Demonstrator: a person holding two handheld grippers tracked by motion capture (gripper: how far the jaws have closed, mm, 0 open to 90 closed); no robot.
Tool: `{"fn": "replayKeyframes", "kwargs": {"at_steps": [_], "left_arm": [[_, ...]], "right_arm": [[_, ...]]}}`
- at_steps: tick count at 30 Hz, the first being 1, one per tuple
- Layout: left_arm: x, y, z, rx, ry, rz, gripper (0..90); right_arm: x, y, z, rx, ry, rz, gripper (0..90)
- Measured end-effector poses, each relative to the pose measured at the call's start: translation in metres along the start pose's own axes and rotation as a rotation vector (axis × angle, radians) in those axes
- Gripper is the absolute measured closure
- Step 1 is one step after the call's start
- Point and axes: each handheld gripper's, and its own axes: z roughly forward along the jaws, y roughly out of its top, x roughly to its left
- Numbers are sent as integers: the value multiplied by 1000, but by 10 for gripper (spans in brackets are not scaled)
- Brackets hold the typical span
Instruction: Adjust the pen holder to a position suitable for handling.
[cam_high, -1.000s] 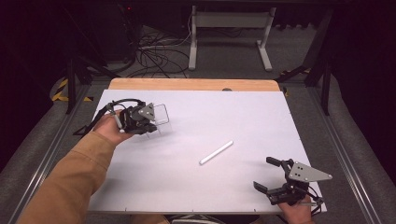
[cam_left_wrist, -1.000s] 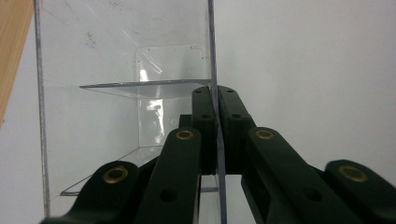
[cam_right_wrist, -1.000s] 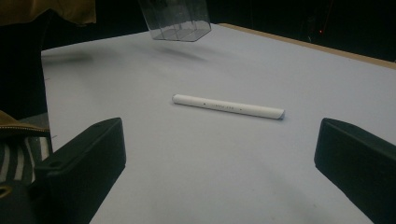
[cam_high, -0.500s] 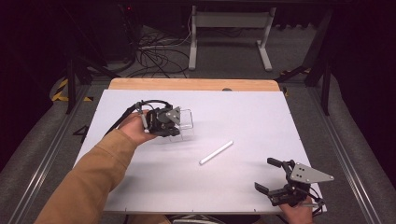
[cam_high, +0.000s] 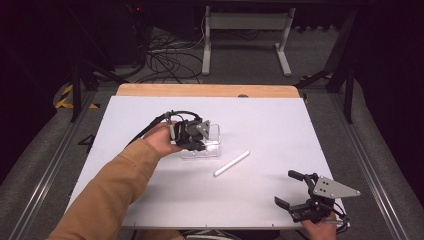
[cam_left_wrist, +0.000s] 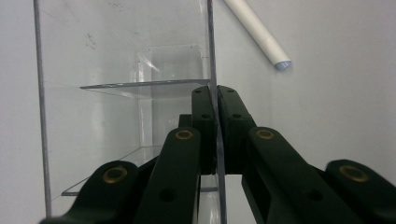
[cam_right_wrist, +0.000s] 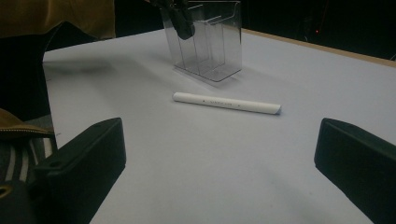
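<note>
Clear compartment box (cam_high: 207, 145) on table (cam_high: 280, 120), mid-left, its wall clamped in left gripper (cam_high: 192, 134); pen (cam_high: 231, 163) lying just right of it; right gripper (cam_high: 300, 192) near front right corner, well apart.

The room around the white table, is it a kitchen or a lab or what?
Probably a lab or workshop for recordings. A bare white table stands on grey carpet, loose black cables lie behind it by a metal stand, and the surroundings are dark. No kitchen things here.
</note>
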Motion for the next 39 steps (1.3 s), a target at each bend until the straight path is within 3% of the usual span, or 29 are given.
{"fn": "replayKeyframes", "kwargs": {"at_steps": [6, 16, 20, 22, 27, 34, 39], "left_arm": [[4, 2, 6, -2, -26, 16, 865], [4, 3, 8, 1, -7, 18, 836], [4, 2, 3, -20, 15, 9, 718], [4, 1, -3, -40, 13, -4, 704], [1, -3, -21, -150, 10, -50, 582], [-7, -8, -46, -391, -8, -129, 367], [-8, -7, -51, -477, -33, -192, 322]], "right_arm": [[0, -1, -1, 0, -1, -5, 27], [0, -1, -1, 1, 1, 0, 28], [0, -1, -1, -1, 0, 2, 28], [0, 0, -1, -2, 2, 0, 27], [0, 0, 0, -2, 2, 1, 27], [1, 1, 0, -1, 3, 2, 28], [1, 1, 0, -5, 2, -2, 27]]}}
